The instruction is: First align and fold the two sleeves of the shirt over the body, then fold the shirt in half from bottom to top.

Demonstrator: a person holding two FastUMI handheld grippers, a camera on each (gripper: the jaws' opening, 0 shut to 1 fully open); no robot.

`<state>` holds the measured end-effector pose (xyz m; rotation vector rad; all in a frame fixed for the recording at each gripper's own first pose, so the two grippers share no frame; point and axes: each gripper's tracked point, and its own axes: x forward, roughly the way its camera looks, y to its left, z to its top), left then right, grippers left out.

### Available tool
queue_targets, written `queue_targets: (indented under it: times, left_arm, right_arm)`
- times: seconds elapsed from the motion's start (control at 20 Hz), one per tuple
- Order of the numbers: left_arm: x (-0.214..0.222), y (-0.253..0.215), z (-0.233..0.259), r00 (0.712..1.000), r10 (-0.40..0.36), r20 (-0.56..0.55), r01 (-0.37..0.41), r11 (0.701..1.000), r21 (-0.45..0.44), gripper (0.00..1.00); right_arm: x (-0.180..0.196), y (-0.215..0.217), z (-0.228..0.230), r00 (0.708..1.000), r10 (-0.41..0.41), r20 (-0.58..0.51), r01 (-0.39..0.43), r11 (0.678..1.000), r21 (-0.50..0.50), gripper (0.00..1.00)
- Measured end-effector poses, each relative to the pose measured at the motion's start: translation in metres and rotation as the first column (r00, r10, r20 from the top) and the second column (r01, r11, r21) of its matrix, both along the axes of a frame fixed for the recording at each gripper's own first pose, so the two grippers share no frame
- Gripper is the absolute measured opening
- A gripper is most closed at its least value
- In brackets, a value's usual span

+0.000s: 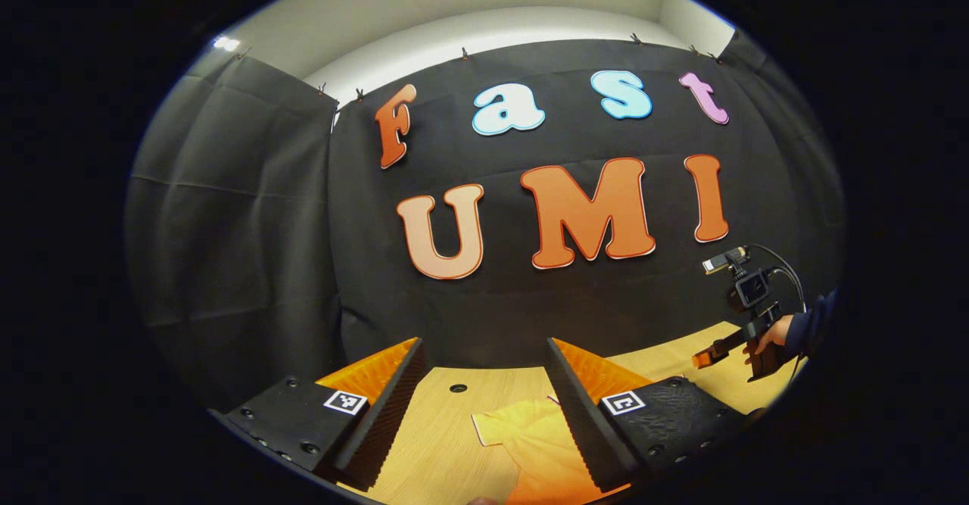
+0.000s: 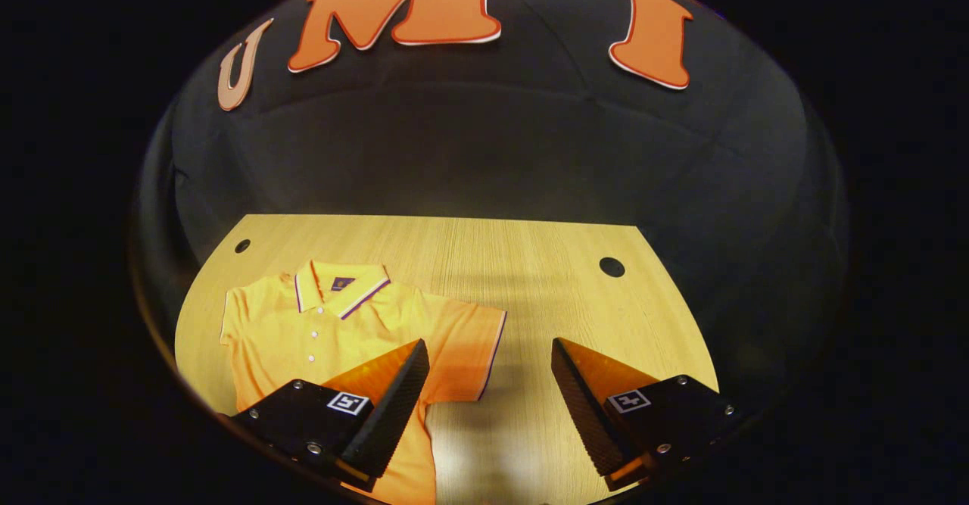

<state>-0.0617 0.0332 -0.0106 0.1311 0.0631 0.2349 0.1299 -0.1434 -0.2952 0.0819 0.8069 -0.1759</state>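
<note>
An orange-yellow polo shirt point(image 2: 318, 335) with a striped collar lies flat on the wooden table point(image 2: 522, 278), front up, collar toward the wall. My right gripper point(image 2: 488, 384) hovers open above the table, just off the shirt's near sleeve point(image 2: 462, 353). In the left gripper view, part of the shirt point(image 1: 530, 444) lies below my open left gripper point(image 1: 484, 406), one sleeve edge between the fingers. The right gripper point(image 1: 711, 353), held by a hand, shows farther off at the right.
The table has two round holes point(image 2: 612, 266) near its back corners. Black cloth walls close off the back and sides. A dark sleeve point(image 1: 814, 323) reaches in from the right in the left gripper view.
</note>
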Motion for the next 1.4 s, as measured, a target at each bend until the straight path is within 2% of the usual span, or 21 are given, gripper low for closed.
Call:
queue_targets:
  times: [0.1, 0.25, 0.55, 0.75, 0.85, 0.95, 1.0, 1.1, 1.15, 1.2, 1.3, 1.4]
  left_arm:
    - [-0.003, -0.001, -0.002, 1.0, 0.011, -0.012, -0.011, 1.0, 0.004, 0.96]
    - [-0.008, -0.008, -0.008, 0.999, 0.012, -0.037, -0.012, 1.0, -0.005, 0.97]
    - [-0.009, -0.016, -0.013, 0.997, 0.025, -0.068, -0.023, 1.0, 0.017, 0.96]
    - [-0.007, -0.024, -0.018, 0.996, 0.029, -0.084, -0.027, 0.999, 0.023, 0.96]
    - [-0.007, -0.024, -0.018, 0.995, 0.04, -0.092, -0.037, 0.999, 0.032, 0.96]
    - [-0.008, -0.024, -0.02, 0.994, 0.051, -0.101, -0.048, 0.998, 0.032, 0.98]
    - [-0.009, -0.023, -0.021, 0.993, 0.058, -0.102, -0.054, 0.998, 0.036, 0.99]
    - [-0.011, -0.022, -0.023, 0.992, 0.069, -0.107, -0.065, 0.997, 0.043, 0.99]
    - [-0.01, -0.022, -0.025, 0.991, 0.072, -0.112, -0.068, 0.997, 0.041, 0.99]
    - [-0.008, -0.023, -0.028, 0.99, 0.072, -0.12, -0.068, 0.997, 0.034, 0.99]
    - [-0.008, -0.026, -0.03, 0.99, 0.069, -0.126, -0.065, 0.997, 0.03, 0.99]
    - [-0.007, -0.029, -0.026, 0.991, 0.066, -0.116, -0.062, 0.997, 0.038, 1.0]
  right_arm:
    - [0.01, 0.007, -0.021, 0.999, 0.021, -0.049, -0.017, 0.997, 0.074, 0.98]
    - [0.015, 0.003, -0.058, 0.985, -0.008, -0.173, 0.037, 0.986, 0.163, 0.99]
    - [0.033, -0.012, -0.098, 0.957, -0.018, -0.29, 0.066, 0.985, 0.156, 0.97]
    - [0.033, -0.01, -0.121, 0.922, 0.022, -0.386, 0.039, 0.988, 0.15, 0.96]
    - [0.031, 0.001, -0.133, 0.904, 0.056, -0.424, 0.026, 0.983, 0.184, 0.9]
    - [0.025, -0.003, -0.147, 0.886, 0.058, -0.46, 0.014, 0.989, 0.151, 0.75]
    - [0.021, -0.001, -0.152, 0.873, 0.067, -0.483, 0.004, 0.989, 0.145, 0.71]
    - [0.026, 0.006, -0.152, 0.873, 0.083, -0.48, 0.005, 0.984, 0.179, 0.7]
    - [0.023, 0.008, -0.151, 0.866, 0.096, -0.49, -0.004, 0.983, 0.184, 0.65]
    - [0.022, 0.008, -0.152, 0.863, 0.103, -0.494, -0.003, 0.98, 0.197, 0.58]
    - [0.02, 0.011, -0.151, 0.861, 0.094, -0.5, 0.026, 0.973, 0.228, 0.2]
    - [0.016, 0.014, -0.149, 0.862, 0.104, -0.496, 0.049, 0.957, 0.286, 0.18]
